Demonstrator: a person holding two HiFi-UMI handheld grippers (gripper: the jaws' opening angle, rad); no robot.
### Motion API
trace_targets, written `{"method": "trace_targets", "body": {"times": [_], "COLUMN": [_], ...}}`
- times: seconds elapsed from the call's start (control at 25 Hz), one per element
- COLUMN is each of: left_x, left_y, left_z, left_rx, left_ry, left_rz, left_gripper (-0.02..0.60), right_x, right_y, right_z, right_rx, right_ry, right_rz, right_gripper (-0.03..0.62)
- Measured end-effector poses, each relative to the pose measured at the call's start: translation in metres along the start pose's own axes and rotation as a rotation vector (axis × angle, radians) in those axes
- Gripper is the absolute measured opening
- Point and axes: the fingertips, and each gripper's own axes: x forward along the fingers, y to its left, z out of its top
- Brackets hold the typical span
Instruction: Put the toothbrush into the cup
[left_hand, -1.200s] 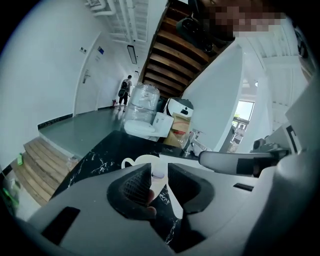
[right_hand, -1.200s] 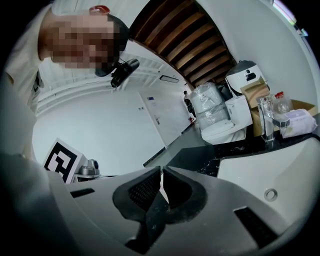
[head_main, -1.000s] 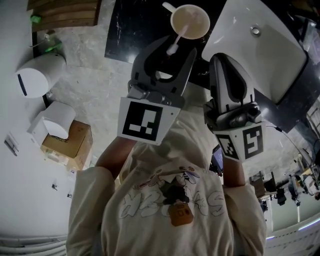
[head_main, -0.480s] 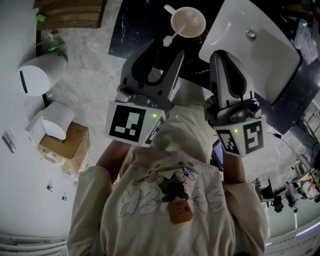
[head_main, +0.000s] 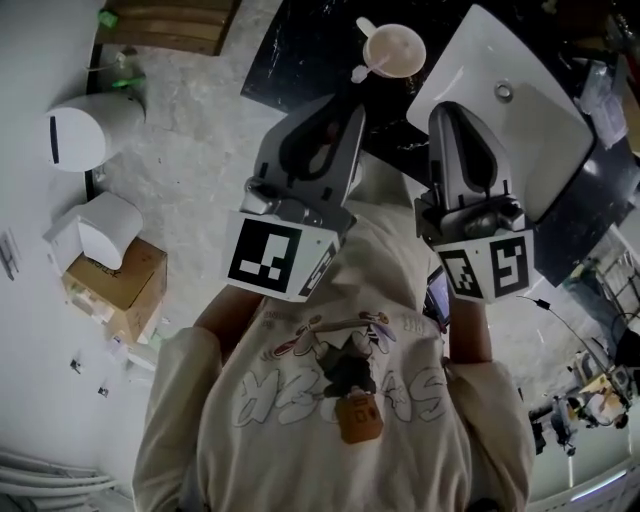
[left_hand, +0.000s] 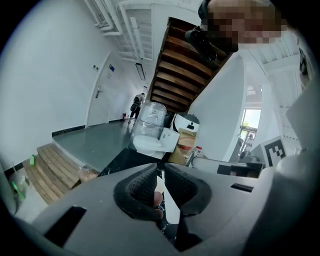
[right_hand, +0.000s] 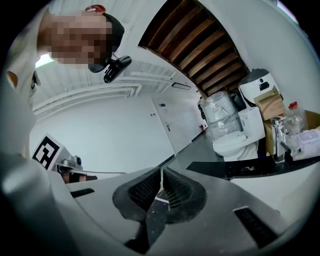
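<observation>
Head view: black marble counter (head_main: 290, 50) seen at 12 o'clock, white sink (head_main: 540, 120) at 1, grey stone floor (head_main: 180, 170) at 10. White toothbrush (head_main: 372, 62) found leaning inside cream cup (head_main: 400, 45) on counter.
Left gripper view: left gripper (left_hand: 161, 170) jaws just closing, narrow gap left, nothing gripped.
Right gripper view: right gripper (right_hand: 161, 172) jaws brought together, empty.

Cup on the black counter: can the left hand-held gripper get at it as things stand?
Probably yes. The cup, toothbrush inside, stands in the open ahead of the left hand-held gripper, with nothing between them. Its jaws have just been closing, empty; they would need reopening to grasp.
</observation>
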Motion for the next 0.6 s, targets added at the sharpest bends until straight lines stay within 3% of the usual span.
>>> {"method": "trace_targets", "body": {"times": [0.32, 0.6], "left_x": [-0.034, -0.061], "left_y": [-0.013, -0.013], "left_z": [0.013, 0.035], "left_rx": [-0.018, -0.030], "left_ry": [-0.045, -0.109], "left_rz": [0.022, 0.048], "left_gripper": [0.014, 0.014], "right_x": [-0.006, -0.014], "right_y": [0.024, 0.047], "right_z": [0.020, 0.020], "right_rx": [-0.061, -0.087], "right_ry": [-0.030, -0.019], "right_rz": [0.055, 0.093], "right_gripper": [0.028, 0.028]}}
